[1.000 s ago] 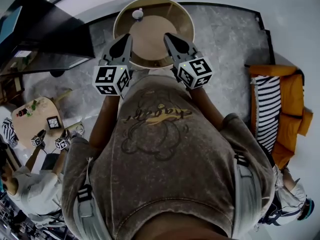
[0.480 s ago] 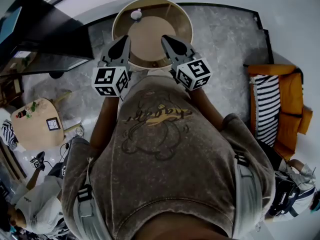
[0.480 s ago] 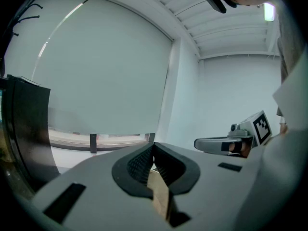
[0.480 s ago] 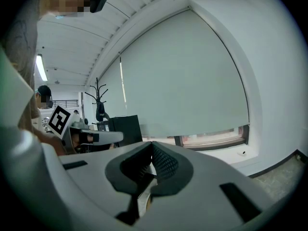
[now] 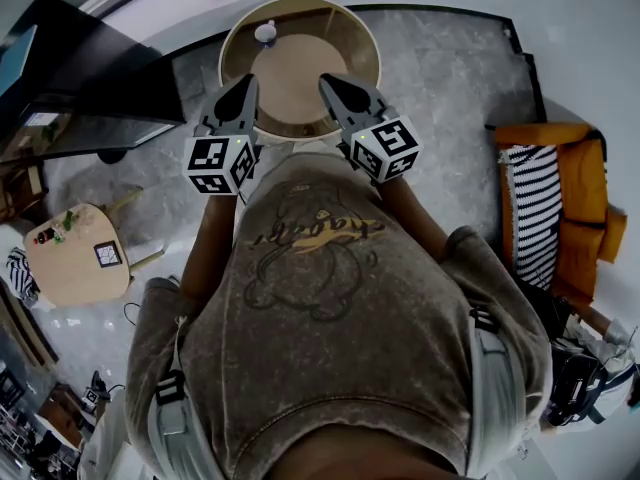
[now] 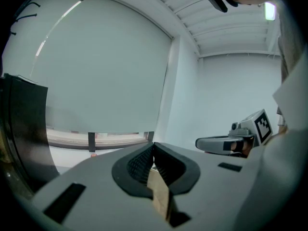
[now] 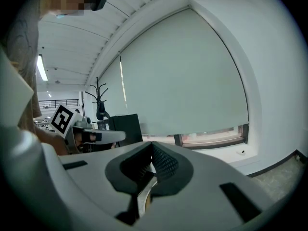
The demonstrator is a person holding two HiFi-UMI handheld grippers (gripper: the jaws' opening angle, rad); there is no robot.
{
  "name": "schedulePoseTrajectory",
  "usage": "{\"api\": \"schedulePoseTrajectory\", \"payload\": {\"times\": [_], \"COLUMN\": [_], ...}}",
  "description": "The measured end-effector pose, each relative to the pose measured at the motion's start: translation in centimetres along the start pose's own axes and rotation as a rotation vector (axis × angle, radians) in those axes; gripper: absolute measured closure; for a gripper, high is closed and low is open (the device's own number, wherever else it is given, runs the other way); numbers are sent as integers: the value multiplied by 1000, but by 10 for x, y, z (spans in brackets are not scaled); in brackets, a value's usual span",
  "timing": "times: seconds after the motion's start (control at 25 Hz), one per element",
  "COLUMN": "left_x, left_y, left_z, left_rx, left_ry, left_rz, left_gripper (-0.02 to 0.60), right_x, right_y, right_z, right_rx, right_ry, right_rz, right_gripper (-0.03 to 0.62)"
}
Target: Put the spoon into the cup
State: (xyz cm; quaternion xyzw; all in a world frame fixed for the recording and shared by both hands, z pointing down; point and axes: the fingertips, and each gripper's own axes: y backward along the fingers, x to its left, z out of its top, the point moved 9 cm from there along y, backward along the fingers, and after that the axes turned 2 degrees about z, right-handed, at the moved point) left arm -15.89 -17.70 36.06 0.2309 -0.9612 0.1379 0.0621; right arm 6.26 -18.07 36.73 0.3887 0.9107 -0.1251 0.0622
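A small white cup (image 5: 265,34), as it is judged to be, is seen at the far side of the round, rimmed wooden table (image 5: 300,68). It is too small for a spoon to be made out inside, and none is seen elsewhere, so progress cannot be settled. The left gripper (image 5: 245,84) and right gripper (image 5: 330,81) are held closed and empty over the near rim.

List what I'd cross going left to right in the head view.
small wooden table → left gripper → right gripper → orange seat. The round table overlaps both grippers, so it is left out.
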Motion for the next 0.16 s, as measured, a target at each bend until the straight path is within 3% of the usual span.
{"api": "schedulePoseTrajectory", "payload": {"times": [0.16], "left_x": [-5], "left_y": [-14], "left_z": [1], "left_rx": [7], "left_ry": [-4], "left_rz": [-1], "left_gripper": [563], "right_x": [-14], "right_y": [3], "right_z": [-1], "right_rx": [12], "right_ry": [-5], "right_rz": [-2], "right_gripper": [580]}}
